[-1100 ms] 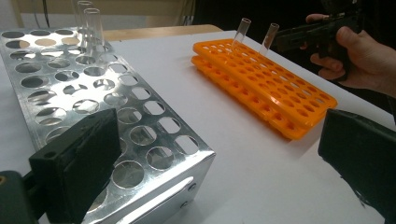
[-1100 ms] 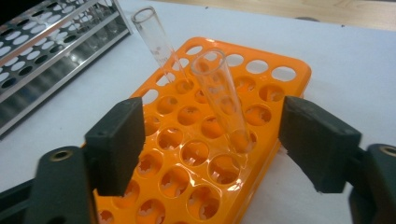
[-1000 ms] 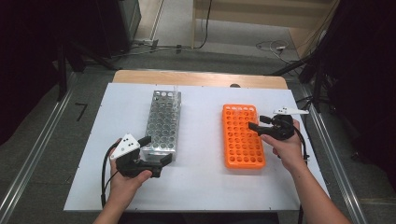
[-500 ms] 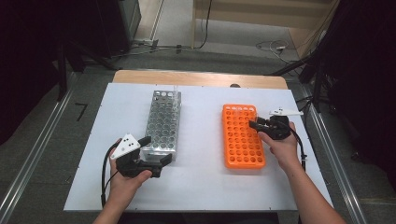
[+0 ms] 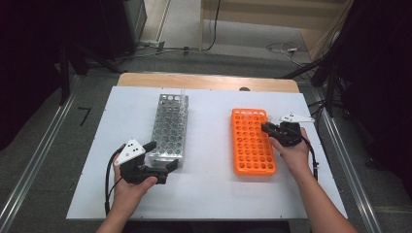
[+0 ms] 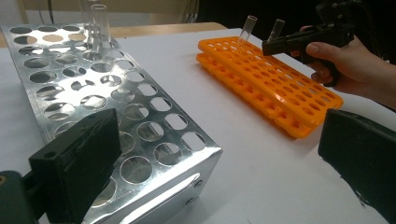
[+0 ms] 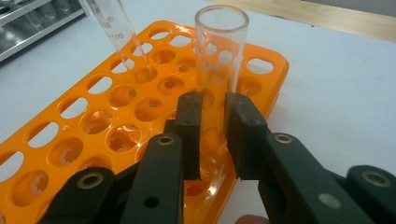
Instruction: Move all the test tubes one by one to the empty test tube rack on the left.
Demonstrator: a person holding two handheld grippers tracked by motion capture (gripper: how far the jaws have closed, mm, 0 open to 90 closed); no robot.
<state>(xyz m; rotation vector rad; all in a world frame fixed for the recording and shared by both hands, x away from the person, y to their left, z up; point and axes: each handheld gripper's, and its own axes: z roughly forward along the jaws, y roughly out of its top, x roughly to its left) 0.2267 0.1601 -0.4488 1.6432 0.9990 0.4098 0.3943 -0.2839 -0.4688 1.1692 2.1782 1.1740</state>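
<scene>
Two glass tubes [image 7: 219, 70] stand in the orange rack [image 7: 116, 116] — right gripper [image 7: 212, 135] clamps one, likely lifting next; left gripper [image 6: 210, 172] gapes idle.

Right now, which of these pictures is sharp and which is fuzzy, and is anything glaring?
High view: soft and a bit grainy, dark round the white table. Left gripper view: the metal rack throws bright glare; the near jaws are blurred. Right gripper view: sharpest on the tool and the glass tube between its jaws; the orange rack behind softens with distance.
</scene>
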